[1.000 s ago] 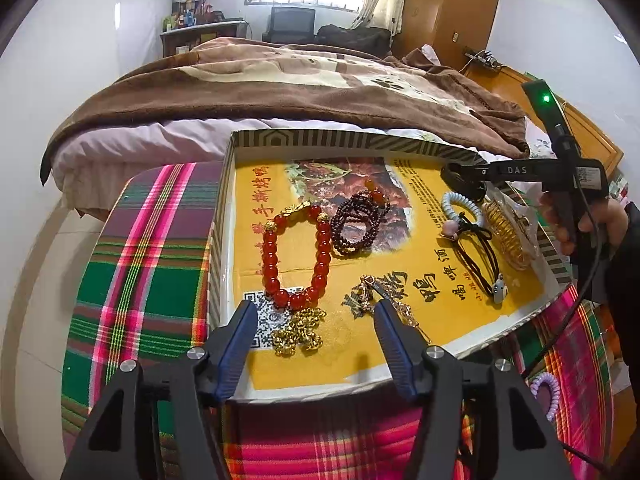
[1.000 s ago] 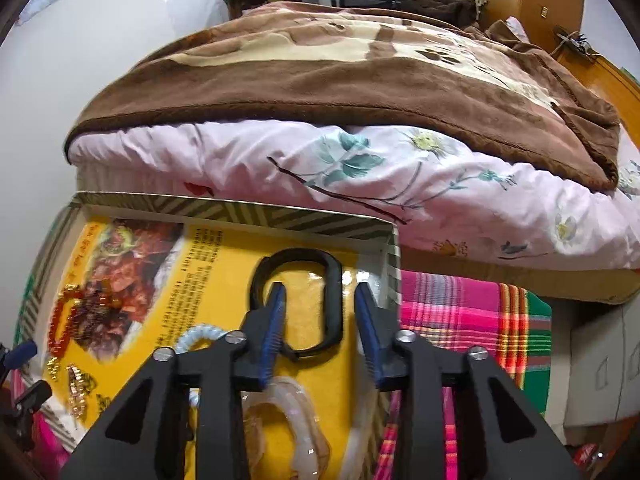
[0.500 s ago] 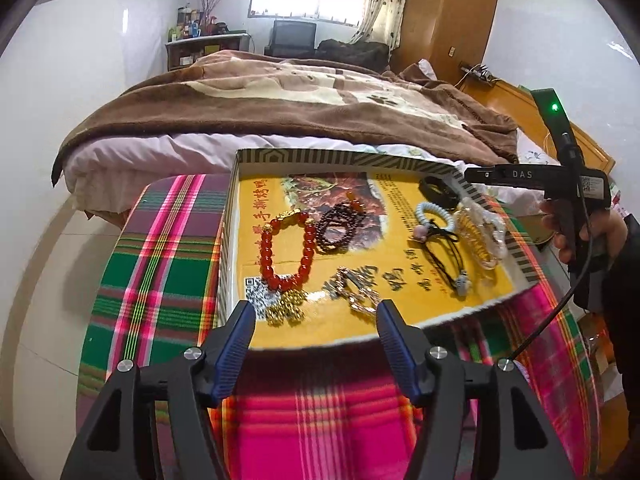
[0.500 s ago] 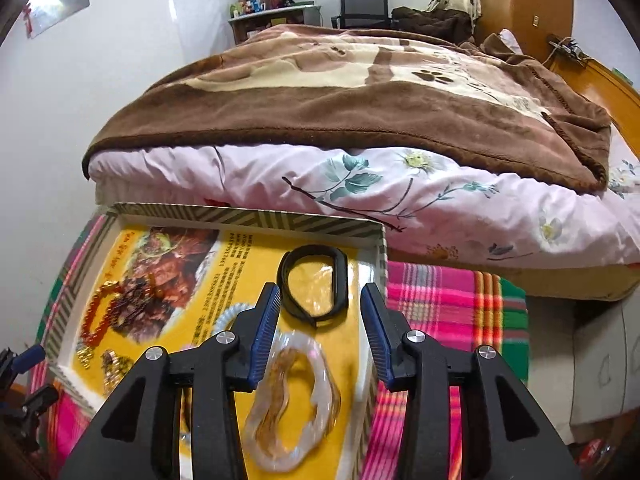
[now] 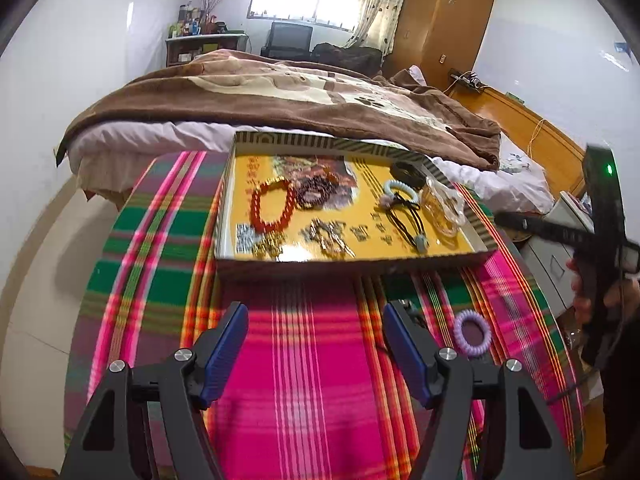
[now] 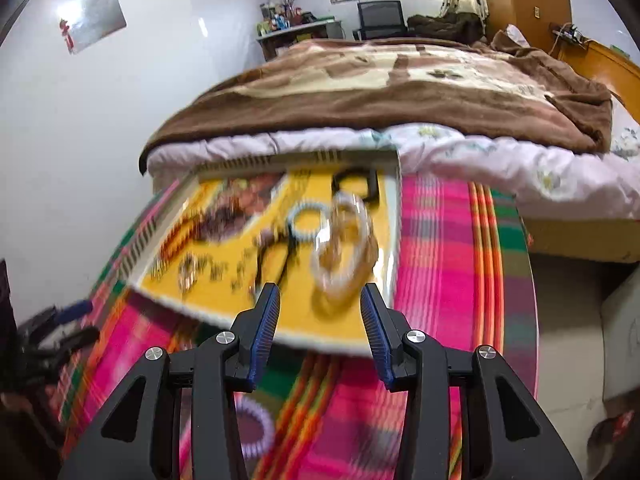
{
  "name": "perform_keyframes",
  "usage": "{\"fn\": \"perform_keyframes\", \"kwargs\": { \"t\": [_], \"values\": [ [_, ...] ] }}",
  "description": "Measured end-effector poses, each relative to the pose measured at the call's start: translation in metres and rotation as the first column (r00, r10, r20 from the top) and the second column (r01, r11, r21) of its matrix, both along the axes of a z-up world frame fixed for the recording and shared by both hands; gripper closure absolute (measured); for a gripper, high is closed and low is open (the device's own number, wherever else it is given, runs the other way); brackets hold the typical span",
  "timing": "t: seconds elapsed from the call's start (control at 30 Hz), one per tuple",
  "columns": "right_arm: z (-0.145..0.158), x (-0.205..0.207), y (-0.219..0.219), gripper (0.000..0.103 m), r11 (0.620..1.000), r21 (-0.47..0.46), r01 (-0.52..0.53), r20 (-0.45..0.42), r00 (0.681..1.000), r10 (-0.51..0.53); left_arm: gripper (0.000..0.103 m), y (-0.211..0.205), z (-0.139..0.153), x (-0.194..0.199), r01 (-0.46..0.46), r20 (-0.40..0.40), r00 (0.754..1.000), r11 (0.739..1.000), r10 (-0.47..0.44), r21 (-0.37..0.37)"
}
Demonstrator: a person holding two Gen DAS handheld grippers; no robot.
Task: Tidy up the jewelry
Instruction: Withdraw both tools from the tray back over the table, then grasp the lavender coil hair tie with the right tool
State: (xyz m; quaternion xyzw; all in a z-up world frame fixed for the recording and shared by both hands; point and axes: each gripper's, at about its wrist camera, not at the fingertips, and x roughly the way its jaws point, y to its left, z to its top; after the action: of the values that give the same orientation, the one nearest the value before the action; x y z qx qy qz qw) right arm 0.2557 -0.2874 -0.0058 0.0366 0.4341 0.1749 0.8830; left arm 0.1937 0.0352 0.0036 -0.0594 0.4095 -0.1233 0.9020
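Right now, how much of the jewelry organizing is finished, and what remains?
Done: most pieces lie in the yellow tray, among them the red bead bracelet, the dark bead bracelet and the clear bangle.
In hand: nothing. The left gripper and right gripper are both open and empty; the left jaws have just been opening.
Left: the purple coil hair tie lies on the plaid cloth, outside the tray.

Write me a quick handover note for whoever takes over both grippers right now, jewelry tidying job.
Left gripper: open, empty, jaws have just been widening, over the plaid cloth short of the tray.
Right gripper: open, empty, at the tray's near edge.
Yellow tray holds the red bead bracelet, dark bead bracelet, black hair ties, pale blue coil tie, clear bangle and black band.
Left: purple coil hair tie lies on the cloth outside the tray.
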Motion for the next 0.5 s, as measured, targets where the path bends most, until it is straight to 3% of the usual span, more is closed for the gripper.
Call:
{"fn": "perform_keyframes", "kwargs": {
  "t": [0.27, 0.5],
  "values": [
    [-0.037, -0.04, 0.018, 0.06, 0.995, -0.048, -0.086, -0.058, 0.995, 0.084, 0.034, -0.006, -0.007, -0.014, 0.014, -0.013, 1.0, 1.0, -0.015, -0.017],
    [-0.05, -0.052, 0.045, 0.06, 0.98, -0.106, -0.171, -0.061, 0.984, 0.165, 0.034, -0.009, -0.008, -0.023, 0.017, -0.016, 1.0, 1.0, -0.017, -0.011]
  ]
}}
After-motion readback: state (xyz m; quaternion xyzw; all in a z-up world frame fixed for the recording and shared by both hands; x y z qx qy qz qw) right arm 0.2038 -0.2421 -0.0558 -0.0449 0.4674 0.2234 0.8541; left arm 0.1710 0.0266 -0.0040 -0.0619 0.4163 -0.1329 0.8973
